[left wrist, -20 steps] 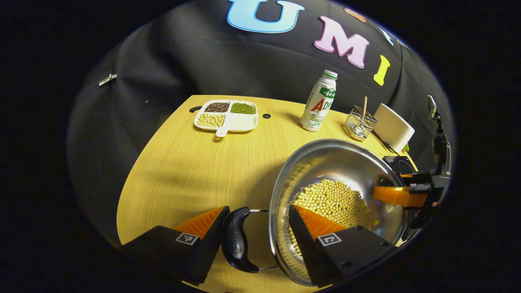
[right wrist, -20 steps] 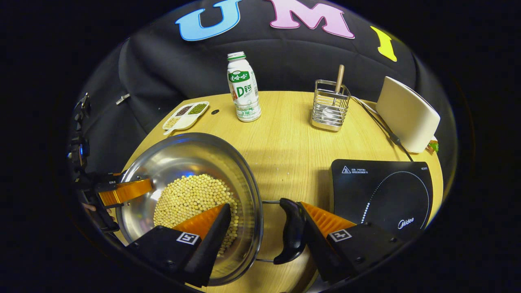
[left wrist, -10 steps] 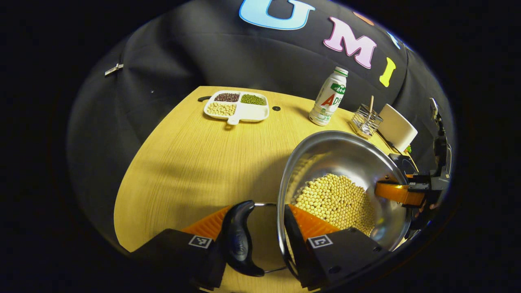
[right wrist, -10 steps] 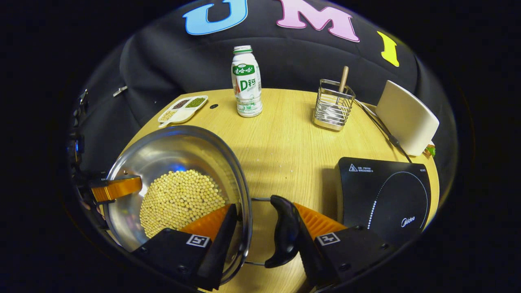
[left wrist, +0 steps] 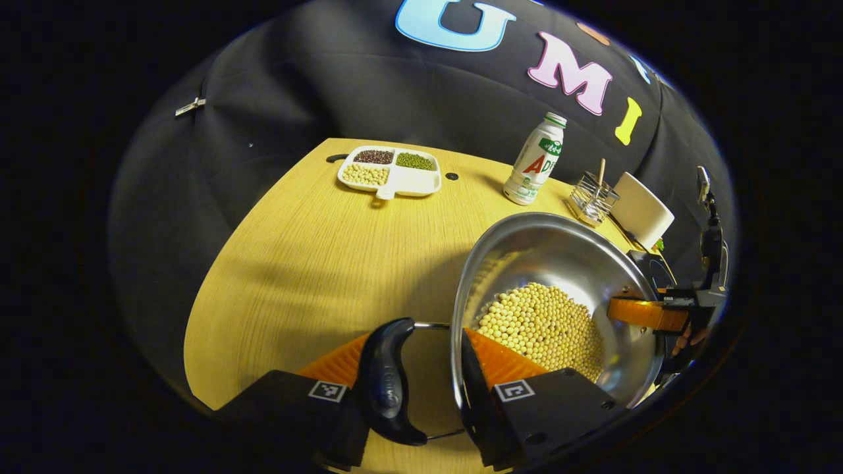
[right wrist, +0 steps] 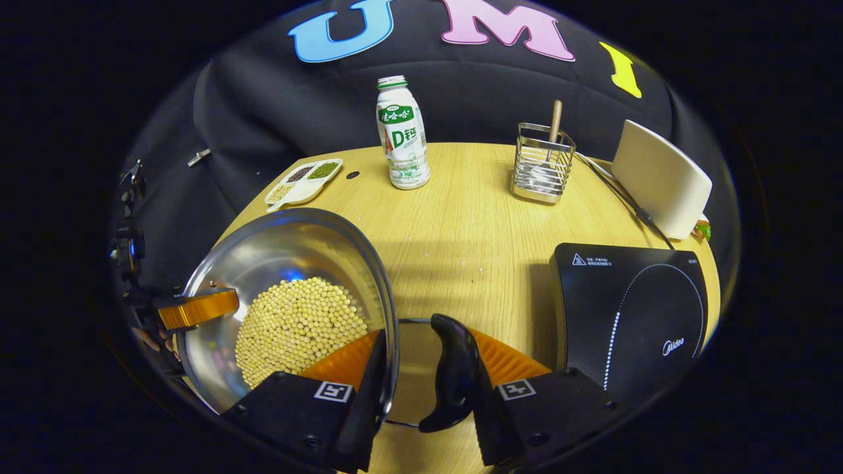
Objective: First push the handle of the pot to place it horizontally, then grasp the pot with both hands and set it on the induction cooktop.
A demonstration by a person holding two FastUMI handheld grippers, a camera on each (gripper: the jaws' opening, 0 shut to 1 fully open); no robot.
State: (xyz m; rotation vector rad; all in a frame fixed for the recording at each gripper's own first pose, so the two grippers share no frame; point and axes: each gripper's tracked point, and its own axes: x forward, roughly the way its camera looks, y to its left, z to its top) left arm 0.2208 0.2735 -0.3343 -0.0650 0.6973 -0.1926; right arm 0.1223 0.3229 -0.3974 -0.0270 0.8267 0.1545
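Bottle (right wrist: pixel 402 135) | utensil rack (right wrist: pixel 542 164) behind cooktop (right wrist: pixel 631 313) | both grippers clenched on pot (right wrist: pixel 276 263)

Dim, warm light; fisheye-warped edges

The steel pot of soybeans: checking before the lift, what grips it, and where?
The round steel pot is clamped by left gripper and right gripper, each with one finger inside the rim, one against a black side handle.

The light wooden bench (right wrist: pixel 461 230) carries a divided dish of beans (right wrist: pixel 304 181) at the far left, a white bottle (right wrist: pixel 403 141), a wire holder (right wrist: pixel 541 164), a white device (right wrist: pixel 660 179) at the far right, and a black induction cooktop (right wrist: pixel 629 309) near right.
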